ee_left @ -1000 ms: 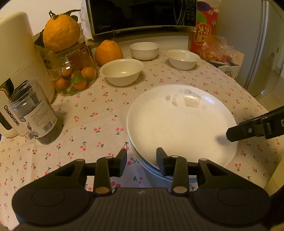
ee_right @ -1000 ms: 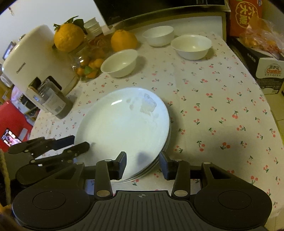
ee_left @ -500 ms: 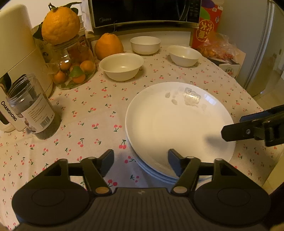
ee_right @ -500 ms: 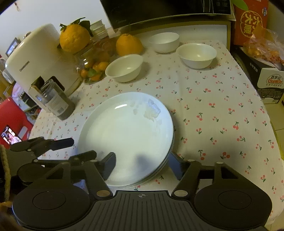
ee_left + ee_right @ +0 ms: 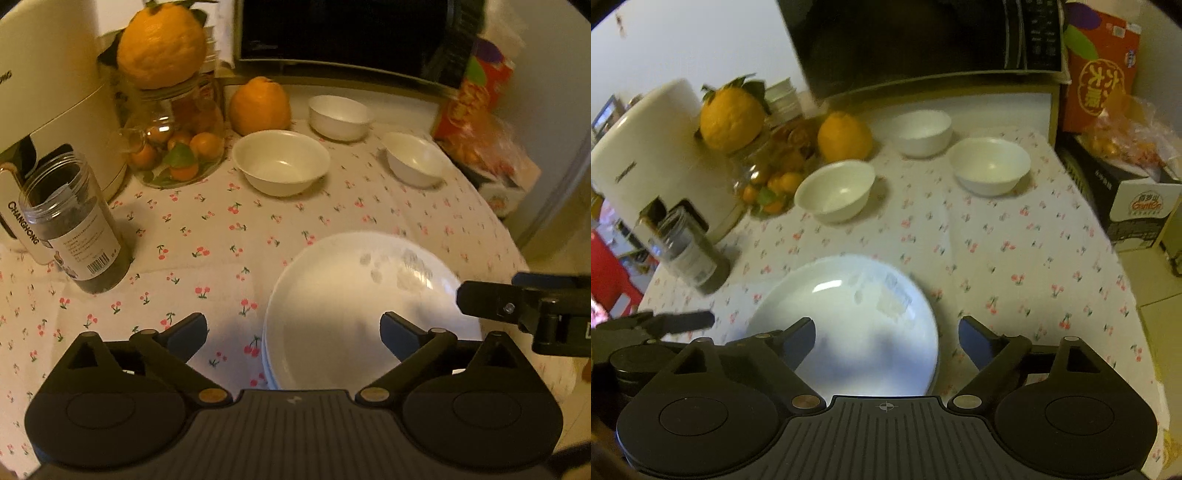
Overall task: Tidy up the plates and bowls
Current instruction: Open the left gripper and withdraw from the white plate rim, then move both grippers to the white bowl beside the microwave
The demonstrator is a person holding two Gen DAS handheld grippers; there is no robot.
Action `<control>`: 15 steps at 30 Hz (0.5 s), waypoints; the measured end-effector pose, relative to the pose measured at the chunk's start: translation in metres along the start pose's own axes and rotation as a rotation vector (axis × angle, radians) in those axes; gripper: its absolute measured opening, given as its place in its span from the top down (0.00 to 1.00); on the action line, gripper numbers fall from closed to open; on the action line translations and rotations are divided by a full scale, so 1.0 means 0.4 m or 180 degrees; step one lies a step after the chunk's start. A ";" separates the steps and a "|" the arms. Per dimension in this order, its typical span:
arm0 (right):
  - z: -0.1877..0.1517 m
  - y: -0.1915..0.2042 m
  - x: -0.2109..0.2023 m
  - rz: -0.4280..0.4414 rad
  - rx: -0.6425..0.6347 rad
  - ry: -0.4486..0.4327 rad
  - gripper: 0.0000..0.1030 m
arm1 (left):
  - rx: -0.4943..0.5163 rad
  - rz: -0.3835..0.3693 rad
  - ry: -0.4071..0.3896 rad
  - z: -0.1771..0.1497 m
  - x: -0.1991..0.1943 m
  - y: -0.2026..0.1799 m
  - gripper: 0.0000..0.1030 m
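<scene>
Cherry-printed cloth covers the bench, and a stack of white plates is set near its front edge, smudges showing on the top plate. The left gripper is held above the stack's left rim with its jaws spread wide, nothing between them. The right gripper is held over the stack's right side, its jaws likewise spread and empty. Three white bowls are placed apart farther back: a near bowl, a rear bowl and a right bowl. A dark lidless jar is seen at the left, beside a glass jar of small oranges and a white appliance. A microwave is seen behind.
</scene>
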State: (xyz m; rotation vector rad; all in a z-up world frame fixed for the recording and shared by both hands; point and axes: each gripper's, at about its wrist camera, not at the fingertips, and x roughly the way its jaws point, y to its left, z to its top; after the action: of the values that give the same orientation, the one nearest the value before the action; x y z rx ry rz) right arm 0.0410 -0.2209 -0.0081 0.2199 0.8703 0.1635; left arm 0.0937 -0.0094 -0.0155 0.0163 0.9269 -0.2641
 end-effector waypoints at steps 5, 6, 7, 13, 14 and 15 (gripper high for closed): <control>0.052 -0.025 -0.002 -0.0062 0.0234 -0.0104 0.08 | -0.0249 0.0098 -0.0035 0.046 0.017 0.010 0.01; 0.062 -0.030 -0.002 -0.0077 0.0265 -0.0125 0.07 | -0.0263 0.0123 -0.0047 0.054 0.019 0.010 0.01; 0.073 -0.034 -0.001 -0.0098 0.0291 -0.0144 0.07 | -0.0267 0.0152 -0.0060 0.063 0.019 0.009 0.01; 0.144 -0.063 0.021 -0.0157 0.0435 -0.0198 0.07 | -0.0232 0.0266 -0.0137 0.127 0.023 -0.001 0.01; 0.156 -0.066 0.026 -0.0153 0.0445 -0.0200 0.07 | -0.0211 0.0275 -0.0159 0.140 0.026 -0.004 0.01; 0.172 -0.071 0.032 -0.0147 0.0459 -0.0203 0.07 | -0.0191 0.0280 -0.0178 0.152 0.030 -0.006 0.01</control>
State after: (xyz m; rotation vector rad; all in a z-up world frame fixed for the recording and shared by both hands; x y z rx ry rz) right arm 0.1038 -0.2539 0.0180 0.3376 0.8237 0.0502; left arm 0.1479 -0.0221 0.0121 -0.0057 0.8757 -0.1543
